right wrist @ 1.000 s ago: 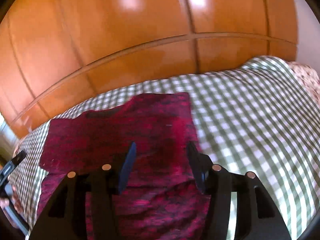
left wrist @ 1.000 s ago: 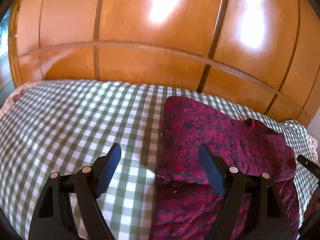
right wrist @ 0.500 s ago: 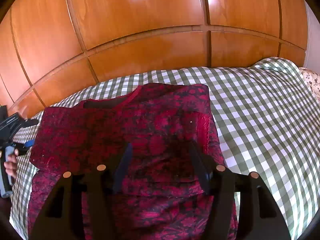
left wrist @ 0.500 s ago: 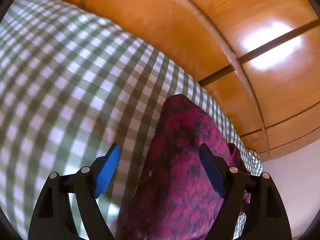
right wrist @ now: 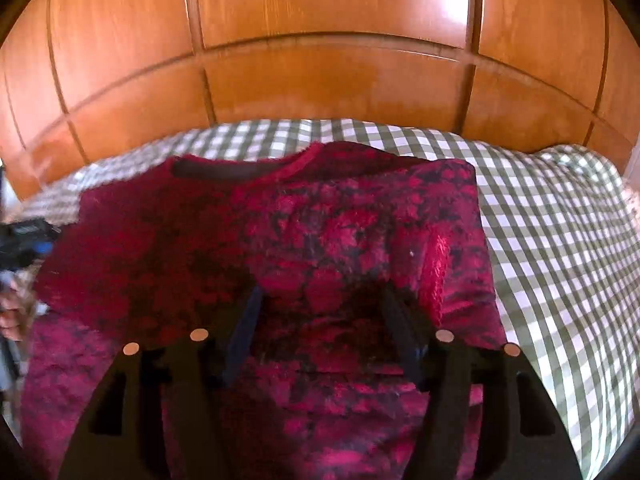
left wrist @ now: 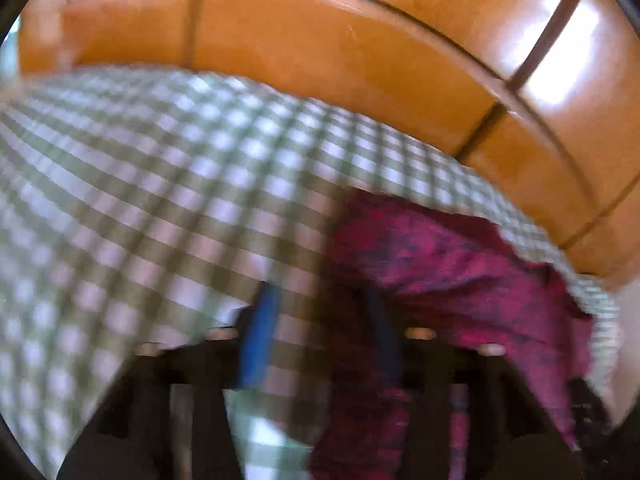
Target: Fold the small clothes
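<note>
A dark red patterned top (right wrist: 320, 240) lies flat on the green-and-white checked bedcover (right wrist: 560, 240), collar toward the headboard, both sleeves folded in over the body. My right gripper (right wrist: 320, 320) is open and empty, hovering just above the top's middle. In the blurred left wrist view the top (left wrist: 460, 264) lies to the right. My left gripper (left wrist: 320, 320) is open with its jaws narrower than before, over the top's left edge where it meets the bedcover (left wrist: 160, 200). The left gripper also shows at the left edge of the right wrist view (right wrist: 24, 240).
A glossy orange wooden headboard (right wrist: 340, 80) rises right behind the bed; it also shows in the left wrist view (left wrist: 340, 52). Bare checked bedcover extends left and right of the top.
My left gripper has swung quickly, its jaws have narrowed, and its view is now blurred. My right gripper has moved forward over the top, closer to the collar.
</note>
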